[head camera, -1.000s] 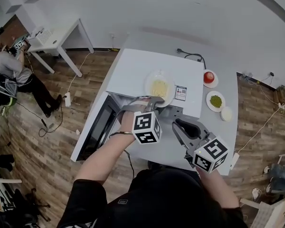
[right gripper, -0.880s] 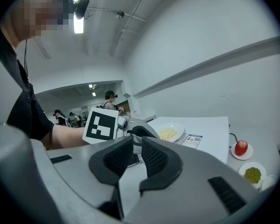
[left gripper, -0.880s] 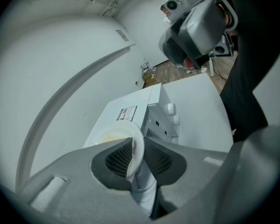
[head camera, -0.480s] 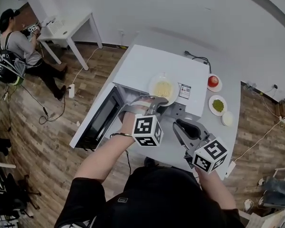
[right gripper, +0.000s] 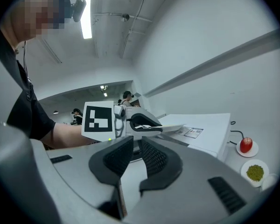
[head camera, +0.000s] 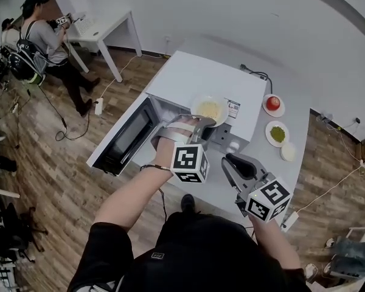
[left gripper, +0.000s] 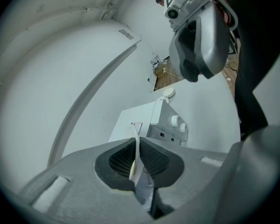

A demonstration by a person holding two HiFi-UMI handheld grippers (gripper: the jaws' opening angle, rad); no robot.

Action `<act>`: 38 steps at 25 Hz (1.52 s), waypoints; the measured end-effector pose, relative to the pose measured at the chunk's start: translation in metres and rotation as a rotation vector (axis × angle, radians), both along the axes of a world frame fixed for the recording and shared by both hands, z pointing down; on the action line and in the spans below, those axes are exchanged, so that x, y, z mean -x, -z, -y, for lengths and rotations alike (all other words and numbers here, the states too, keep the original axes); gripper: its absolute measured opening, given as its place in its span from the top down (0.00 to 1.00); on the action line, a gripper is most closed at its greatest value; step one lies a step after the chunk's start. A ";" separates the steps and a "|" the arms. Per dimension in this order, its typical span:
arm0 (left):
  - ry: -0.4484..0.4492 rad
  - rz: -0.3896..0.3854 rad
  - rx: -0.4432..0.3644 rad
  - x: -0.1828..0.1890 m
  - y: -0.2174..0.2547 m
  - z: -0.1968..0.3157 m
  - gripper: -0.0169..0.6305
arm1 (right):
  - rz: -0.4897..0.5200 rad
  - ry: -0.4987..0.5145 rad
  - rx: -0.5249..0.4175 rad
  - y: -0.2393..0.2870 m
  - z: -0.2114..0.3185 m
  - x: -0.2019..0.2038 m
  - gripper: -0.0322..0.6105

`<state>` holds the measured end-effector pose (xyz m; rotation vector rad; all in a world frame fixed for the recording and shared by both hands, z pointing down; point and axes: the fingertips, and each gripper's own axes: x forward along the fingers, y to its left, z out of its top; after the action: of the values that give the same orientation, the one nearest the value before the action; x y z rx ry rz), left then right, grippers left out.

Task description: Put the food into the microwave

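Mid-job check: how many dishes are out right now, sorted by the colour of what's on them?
Plate with yellow food: 1
Dish with red fruit: 1
Plate with green food: 1
Plain white dish, contents not clear: 1
Total: 4

The microwave (head camera: 214,81) looks smooth and matt, the floor (head camera: 61,184) wood-grained.

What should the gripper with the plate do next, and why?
Probably carry the plate off the top of the microwave and down toward its open door. The left gripper has just been closing its jaws and pinches the plate's rim, so the food seems ready to move.
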<state>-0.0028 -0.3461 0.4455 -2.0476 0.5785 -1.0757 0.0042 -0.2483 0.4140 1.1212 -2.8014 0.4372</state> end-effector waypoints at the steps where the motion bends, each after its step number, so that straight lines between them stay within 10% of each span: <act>1: 0.007 0.004 -0.013 -0.001 0.001 -0.003 0.92 | 0.003 0.007 0.001 -0.001 -0.004 -0.001 0.85; 24: 0.188 0.026 -0.049 0.056 -0.027 -0.077 0.92 | 0.010 0.158 0.000 -0.023 -0.049 0.023 0.85; 38: 0.131 0.055 -0.035 0.066 -0.121 0.003 0.92 | -0.025 0.119 0.007 -0.075 0.016 0.045 0.85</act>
<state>-0.0688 -0.3487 0.5665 -1.9665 0.7062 -1.1854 -0.0406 -0.2646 0.4890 0.9452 -2.8232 0.4191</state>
